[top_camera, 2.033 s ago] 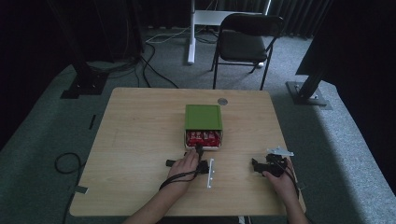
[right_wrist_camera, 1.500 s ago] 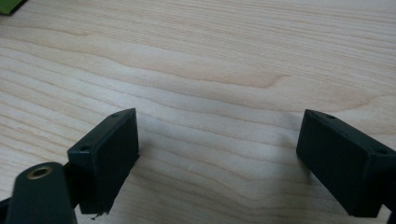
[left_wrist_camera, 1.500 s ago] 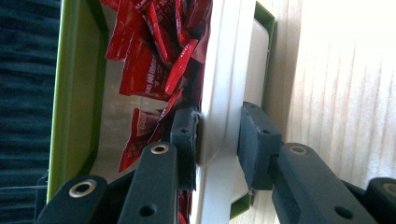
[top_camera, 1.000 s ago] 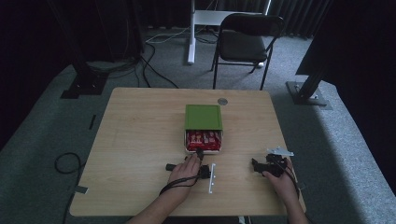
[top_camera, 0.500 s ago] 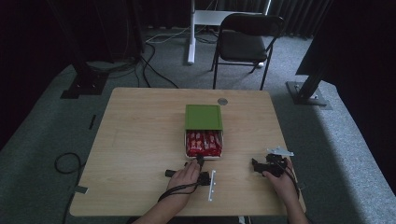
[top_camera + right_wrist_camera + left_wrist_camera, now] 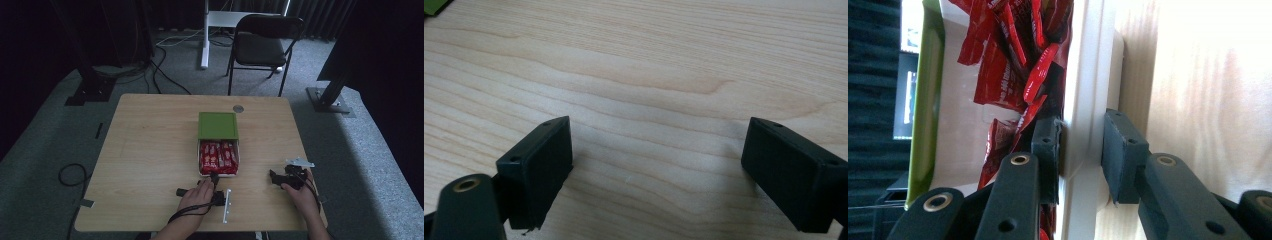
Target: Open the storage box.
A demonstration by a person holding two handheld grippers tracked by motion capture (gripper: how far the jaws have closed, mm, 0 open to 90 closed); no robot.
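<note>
Nearest you, your left gripper (image 6: 215, 184) has its 2 jaws straddling the front wall of the white drawer (image 6: 1087, 90): 1 pad sits inside among the wrappers, the other outside against the face. In the left gripper view the inner pad looks pressed to the wall while a thin gap seems to remain at the outer pad, so the pinch reads as closed on the wall or very nearly so. That hold makes sense as a handle: gripping the front lip lets you slide the drawer along the table, probably out toward you.

Your right gripper (image 6: 286, 177) is parked well to the right of the drawer, resting near the table (image 6: 150, 150) edge with its 2 jaws spread wide and nothing between them. Its own view shows bare wood grain between the pads. It looks like it is waiting out of the way, not bracing anything.

Just beyond your left gripper, the drawer stands pulled out from under the green box (image 6: 217, 125), its open part facing up. It holds red snack packets (image 6: 218, 156); I count about 3 columns of them from above, though the exact number is hard to tell because they overlap.

Farther off, 1 small grey disc (image 6: 238, 108) sits near the far edge of the table. Beyond the table stands 1 black chair (image 6: 265, 42).
</note>
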